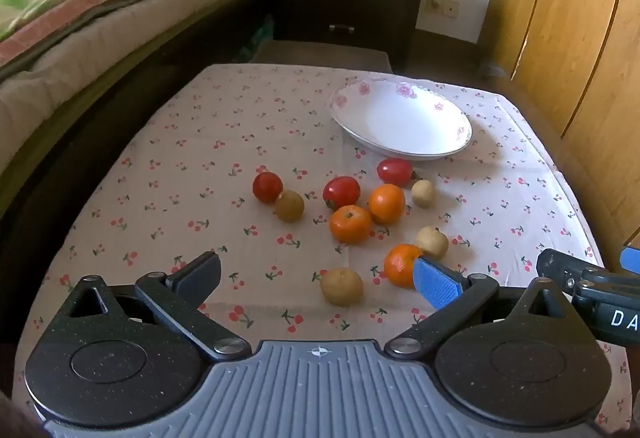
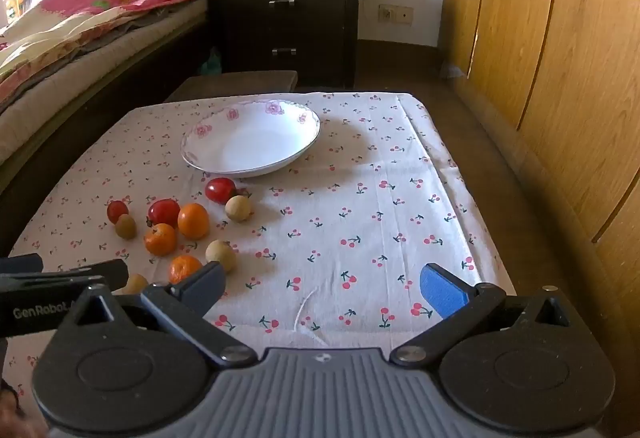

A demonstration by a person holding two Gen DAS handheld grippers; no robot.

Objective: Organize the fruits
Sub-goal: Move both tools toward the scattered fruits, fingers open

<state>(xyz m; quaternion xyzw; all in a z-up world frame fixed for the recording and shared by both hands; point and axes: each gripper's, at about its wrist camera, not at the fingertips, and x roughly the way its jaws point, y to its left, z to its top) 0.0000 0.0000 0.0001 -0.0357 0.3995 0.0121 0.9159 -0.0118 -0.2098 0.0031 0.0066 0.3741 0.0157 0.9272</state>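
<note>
left wrist: left gripper (image 1: 316, 278) fingers spread, empty; fruits (image 1: 348, 222) on bench just ahead, plate (image 1: 400, 154) beyond | right wrist: right gripper (image 2: 324, 286) fingers spread, empty; fruits (image 2: 192, 222) ahead-left, left gripper nearer

Loose tomatoes (image 1: 341, 192), oranges (image 1: 349, 224), longans (image 1: 341, 286) beside empty floral plate (image 1: 400, 118)

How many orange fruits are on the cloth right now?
3, none hidden. One orange fruit beside the middle tomato, one just in front of it, one nearest the camera, partly behind the left claw's blue pad.
</note>
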